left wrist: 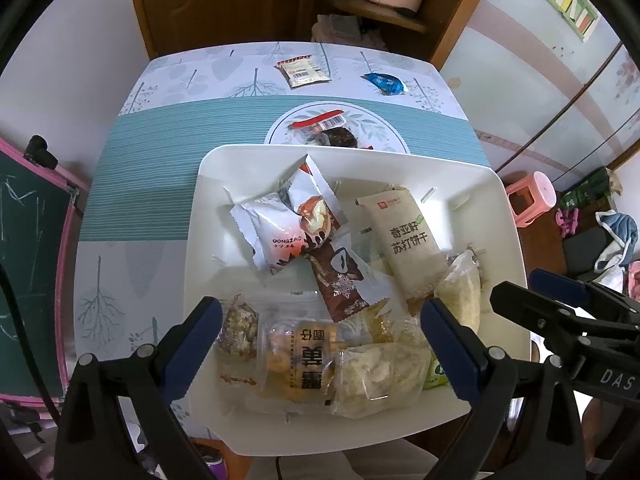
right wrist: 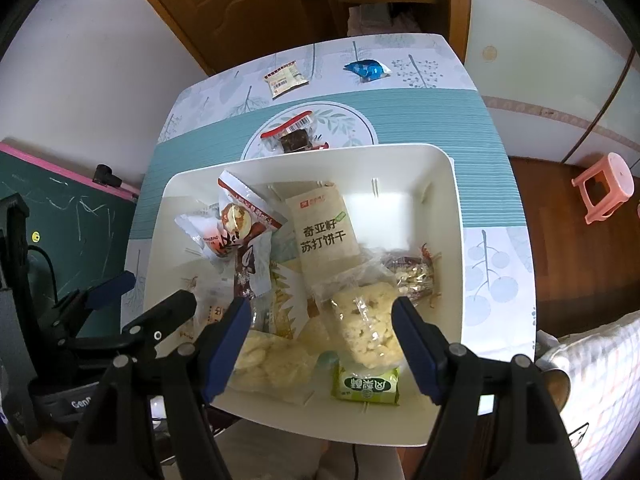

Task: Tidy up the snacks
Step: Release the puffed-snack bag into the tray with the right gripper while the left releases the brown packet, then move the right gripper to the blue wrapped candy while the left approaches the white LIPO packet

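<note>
Both the left gripper and right gripper are held wide apart, empty, over the snack-filled white bin on the bench.

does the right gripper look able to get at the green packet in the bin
Probably yes: the right gripper is open above the white bin, and the green packet lies uncovered on top near the front wall, just below the fingertips.

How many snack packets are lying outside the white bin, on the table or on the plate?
3. A beige packet and a blue packet lie on the tablecloth at the far side. A red-edged packet lies on the round plate, partly hidden behind the white bin; more may be hidden there.
</note>
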`<state>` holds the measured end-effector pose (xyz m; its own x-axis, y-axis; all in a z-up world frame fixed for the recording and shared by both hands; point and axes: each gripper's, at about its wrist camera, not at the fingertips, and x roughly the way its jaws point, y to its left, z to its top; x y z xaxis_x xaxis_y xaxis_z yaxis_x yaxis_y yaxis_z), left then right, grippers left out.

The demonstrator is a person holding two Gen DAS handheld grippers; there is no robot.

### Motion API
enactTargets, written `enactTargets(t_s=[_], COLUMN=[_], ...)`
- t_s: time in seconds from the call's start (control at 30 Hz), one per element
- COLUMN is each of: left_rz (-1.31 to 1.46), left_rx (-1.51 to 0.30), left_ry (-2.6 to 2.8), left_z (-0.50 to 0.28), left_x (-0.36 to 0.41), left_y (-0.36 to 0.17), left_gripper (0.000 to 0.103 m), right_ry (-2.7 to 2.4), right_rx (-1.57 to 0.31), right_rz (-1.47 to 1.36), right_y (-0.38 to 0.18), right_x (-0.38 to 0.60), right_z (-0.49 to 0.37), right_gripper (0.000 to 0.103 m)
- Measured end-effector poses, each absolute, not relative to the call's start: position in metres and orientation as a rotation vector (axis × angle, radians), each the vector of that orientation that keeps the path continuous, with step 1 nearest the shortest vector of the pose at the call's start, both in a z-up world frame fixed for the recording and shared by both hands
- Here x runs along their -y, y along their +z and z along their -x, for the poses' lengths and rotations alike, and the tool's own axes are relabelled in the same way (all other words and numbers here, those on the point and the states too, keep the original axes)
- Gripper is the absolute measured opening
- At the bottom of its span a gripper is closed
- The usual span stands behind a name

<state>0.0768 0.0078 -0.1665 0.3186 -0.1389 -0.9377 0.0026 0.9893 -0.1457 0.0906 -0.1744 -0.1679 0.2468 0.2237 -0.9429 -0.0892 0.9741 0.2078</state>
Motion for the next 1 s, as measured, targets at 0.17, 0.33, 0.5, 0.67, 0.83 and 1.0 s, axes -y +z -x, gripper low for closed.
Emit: enactTargets(t_s=[0.17, 0.33, 0.5, 0.67, 0.83, 1.0], left_rz=[0.12, 0.12, 0.12, 0.09, 0.044, 0.018], left_rx=[-1.253, -1.261, -1.265, -1.225, -1.187, -1.169], left_ry=[-0.09, -0.092, -0.089, -0.083, -0.093, -0.118], left_z=[-0.081, -0.089, -0.105, -0.132, -0.17, -0.213], left_x=[-0.009, -0.01, -0.016, -0.023, -0.028, -0.031], left_y=[-0.169, -0.169, -0.165, -0.152, -0.136, -0.123], left_gripper=[0.099, 0.099, 0.099, 0.099, 0.099, 0.099], right_ry=[0.212, 0.208, 0.204, 0.189, 0.172, 0.162], right_rx=[-1.318, -1.329, -1.345, -1.35, -1.318, -1.262], right_rz=[-0.124, -0.128, -0.131, -0.133, -0.12, -0.09], right_y=[-0.171, -0.175, -0.18, -0.181, -0.172, -0.155], right_x=[0.175, 0.174, 0.174, 0.175, 0.177, 0.181], right_z=[-0.094, -0.099, -0.105, -0.118, -0.143, -0.177], right_gripper=[0.073, 0.073, 0.073, 0.073, 0.073, 0.073])
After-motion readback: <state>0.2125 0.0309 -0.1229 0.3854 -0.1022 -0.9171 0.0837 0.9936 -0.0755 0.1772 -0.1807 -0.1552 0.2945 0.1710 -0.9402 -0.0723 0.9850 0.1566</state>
